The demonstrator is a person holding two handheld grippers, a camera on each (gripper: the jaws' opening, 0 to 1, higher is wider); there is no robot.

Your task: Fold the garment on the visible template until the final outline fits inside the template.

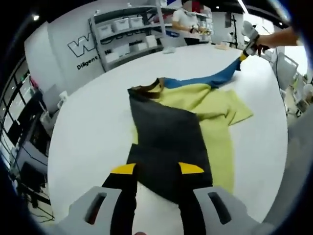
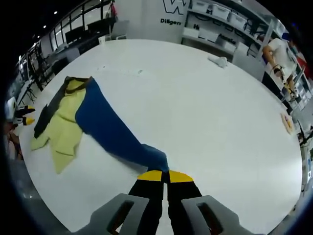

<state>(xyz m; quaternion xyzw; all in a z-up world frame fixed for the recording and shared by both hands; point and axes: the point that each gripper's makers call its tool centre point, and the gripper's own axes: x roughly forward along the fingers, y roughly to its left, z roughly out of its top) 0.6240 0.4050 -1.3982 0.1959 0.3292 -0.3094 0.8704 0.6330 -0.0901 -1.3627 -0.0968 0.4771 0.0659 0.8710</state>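
Observation:
A garment lies spread on the white table: a dark grey panel, a yellow-green body and a long blue sleeve. My left gripper hovers open at the dark panel's near hem, its yellow-tipped fingers apart with dark cloth showing between them. In the right gripper view my right gripper is shut on the end of the blue sleeve, which is stretched away from the yellow-green body. A hand holds the right gripper at the far table edge. The left gripper appears at the far left.
A small white crumpled item lies near the table's far side, and a small flat thing near its right edge. Shelves with bins and a person stand beyond the table. Wide bare tabletop spreads right of the garment.

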